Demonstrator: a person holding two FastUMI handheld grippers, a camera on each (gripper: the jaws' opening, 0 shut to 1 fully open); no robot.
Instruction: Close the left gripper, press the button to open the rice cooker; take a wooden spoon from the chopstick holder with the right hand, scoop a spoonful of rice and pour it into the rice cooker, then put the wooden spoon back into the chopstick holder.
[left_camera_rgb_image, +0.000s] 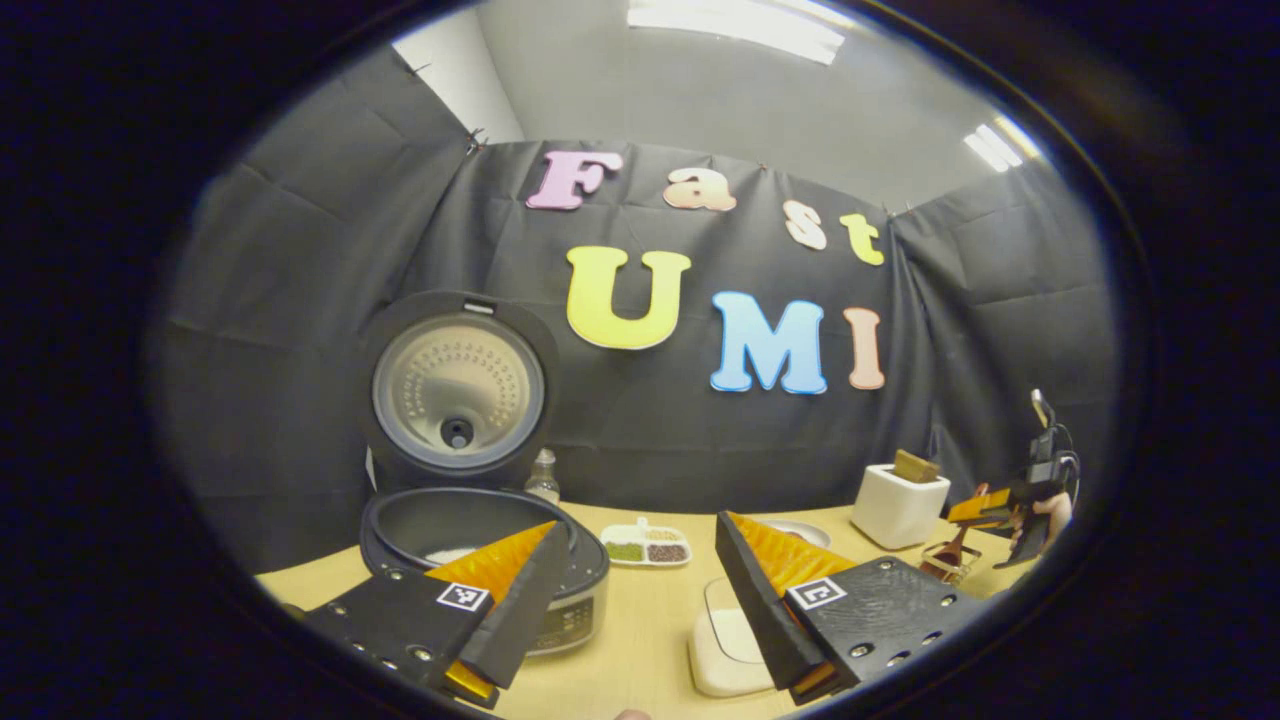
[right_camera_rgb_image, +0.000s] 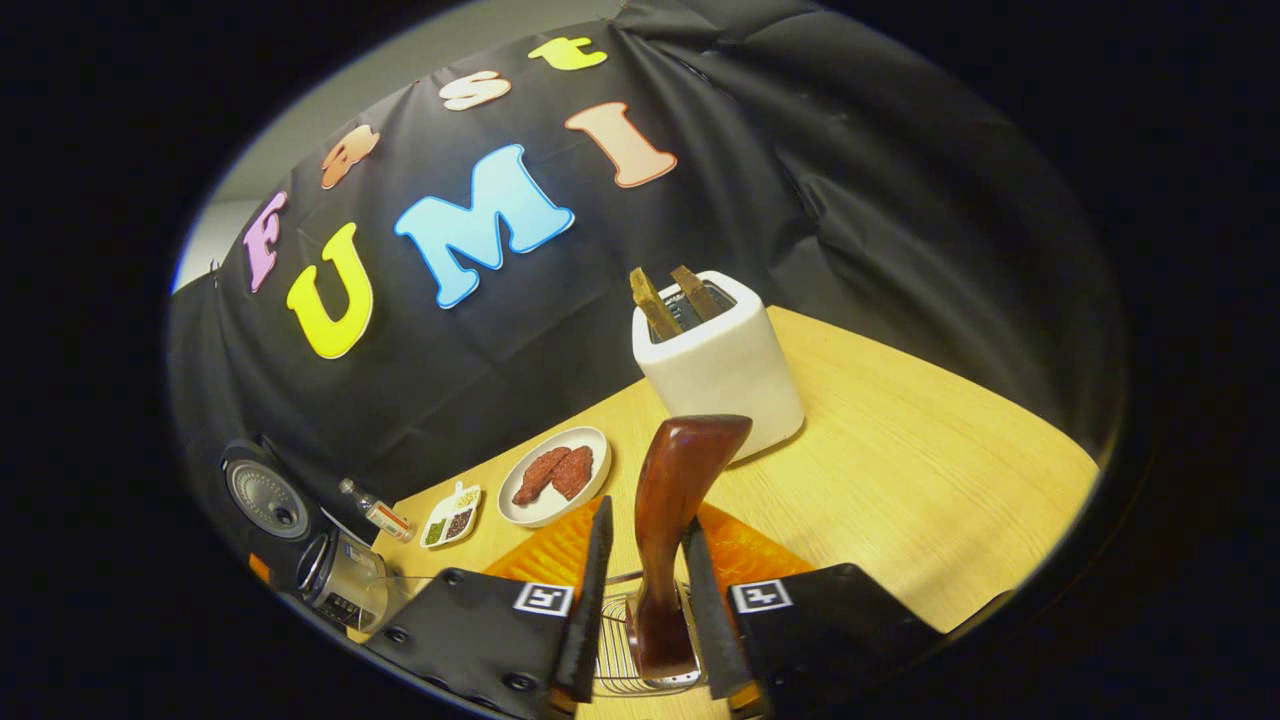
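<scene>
The rice cooker (left_camera_rgb_image: 480, 535) stands open at the left, its lid (left_camera_rgb_image: 456, 400) upright, with something white low in the pot. My left gripper (left_camera_rgb_image: 635, 600) is open in front of it with nothing between its fingers. Far right, a hand holds my right gripper (left_camera_rgb_image: 1005, 512) over the wire chopstick holder (left_camera_rgb_image: 948, 562). In the right gripper view the wooden spoon (right_camera_rgb_image: 680, 490) stands handle-up in the chopstick holder (right_camera_rgb_image: 622, 650). My right gripper (right_camera_rgb_image: 647, 520) straddles the handle, open, with a gap on the left side. The rice cooker (right_camera_rgb_image: 345, 580) lies far left.
A white toaster (right_camera_rgb_image: 720, 370) with two slices stands behind the holder. A plate (right_camera_rgb_image: 555, 475) of reddish pieces, a small grain tray (right_camera_rgb_image: 452, 515) and a bottle (right_camera_rgb_image: 372, 512) sit along the back. A flat white dish (left_camera_rgb_image: 725, 640) lies under my left gripper.
</scene>
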